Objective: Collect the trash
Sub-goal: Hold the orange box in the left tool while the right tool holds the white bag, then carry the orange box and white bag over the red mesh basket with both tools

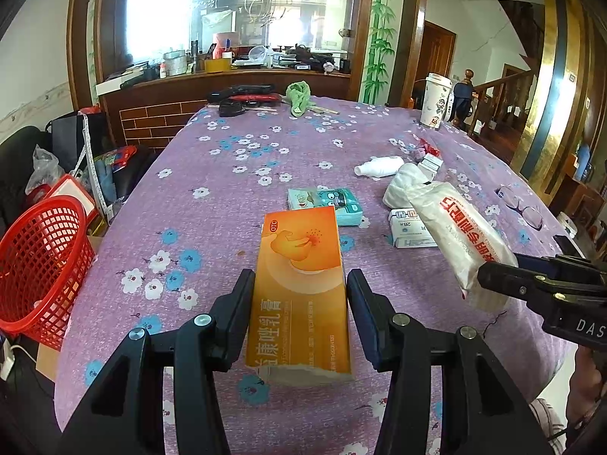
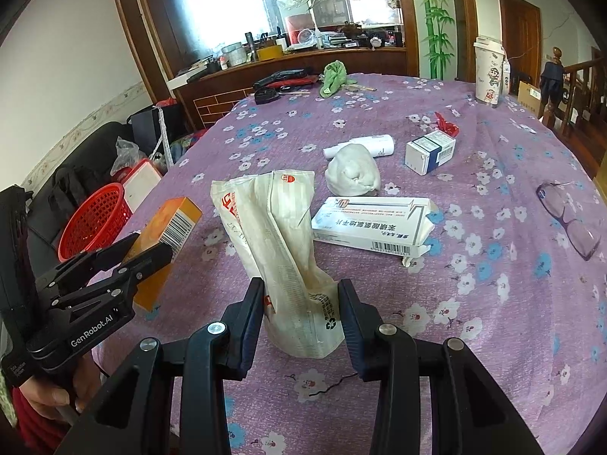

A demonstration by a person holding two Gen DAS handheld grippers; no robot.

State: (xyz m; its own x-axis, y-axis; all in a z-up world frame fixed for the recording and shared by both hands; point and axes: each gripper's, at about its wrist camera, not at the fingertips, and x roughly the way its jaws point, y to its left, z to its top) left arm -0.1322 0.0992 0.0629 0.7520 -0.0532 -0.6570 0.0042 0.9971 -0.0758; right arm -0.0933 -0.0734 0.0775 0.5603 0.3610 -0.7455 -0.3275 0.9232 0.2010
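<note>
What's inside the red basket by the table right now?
Nothing shows through the mesh of the red basket, but its opening faces away in the left wrist view, and the left gripper covers part of it in the right wrist view, so its bottom is hidden.

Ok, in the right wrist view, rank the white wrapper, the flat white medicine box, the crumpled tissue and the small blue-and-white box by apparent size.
1. white wrapper, though it is nearest the camera, which inflates it
2. flat white medicine box
3. crumpled tissue
4. small blue-and-white box, close to the tissue, and farther away, so that pair is unsure
</note>
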